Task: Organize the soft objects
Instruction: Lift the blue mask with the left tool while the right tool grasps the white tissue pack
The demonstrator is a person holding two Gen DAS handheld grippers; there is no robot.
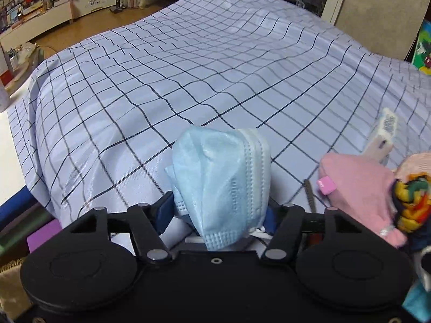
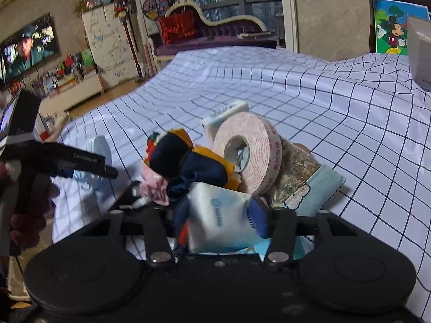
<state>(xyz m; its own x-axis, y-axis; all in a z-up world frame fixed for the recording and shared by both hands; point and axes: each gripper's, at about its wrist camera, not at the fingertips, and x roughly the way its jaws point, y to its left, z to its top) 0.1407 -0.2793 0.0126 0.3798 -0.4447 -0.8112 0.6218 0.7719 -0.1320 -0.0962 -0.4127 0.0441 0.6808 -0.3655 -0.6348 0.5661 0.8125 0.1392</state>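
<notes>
The mask (image 1: pixel 223 183) covers the left gripper's (image 1: pixel 219 215) fingertips, so their contact cannot be seen. The tissue pack (image 2: pixel 223 220) likewise hides the right gripper's (image 2: pixel 221 223) pads. The sock (image 1: pixel 412 204) runs off the right edge. The box (image 2: pixel 420 53) is cropped, its lettering incomplete.

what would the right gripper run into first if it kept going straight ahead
Probably the roll of foam tape, standing on edge just beyond the white tissue pack held in the right gripper; depth is unclear.
</notes>
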